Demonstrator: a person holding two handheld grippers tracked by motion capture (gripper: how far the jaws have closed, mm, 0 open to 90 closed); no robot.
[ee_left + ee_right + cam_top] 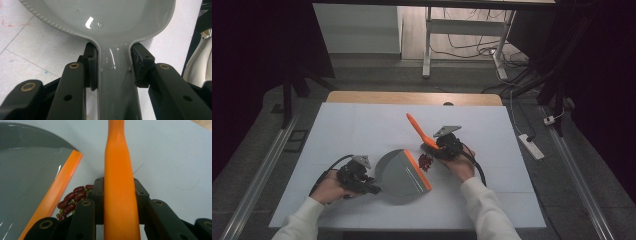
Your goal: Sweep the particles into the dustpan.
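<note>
The landmark here is the grey dustpan (401, 176), lying flat on the white table cover (362, 125) with its orange lip (418, 170) turned toward the person's right and slightly away. The left gripper (362, 181) is clamped on the dustpan's handle (117, 85); in the left gripper view both jaws press the narrow grey neck just below where the pan widens.

A small pile of red beans (426, 160), with a few little green ones mixed in, sits just off the orange lip, on the far-right side of it, close to the lip but outside the pan. The right gripper (446, 145) is closed around an orange brush handle (120, 195), whose long axis rises away from the dustpan toward the table's far edge. The brush head is hidden beneath the gripper.

The beans thus lie between the dustpan's lip and the right gripper, so the right hand (461, 165) is the nearer one. A sweep would likely have to run from the gripper side across the pile toward the lip, roughly square to the lip's length.
</note>
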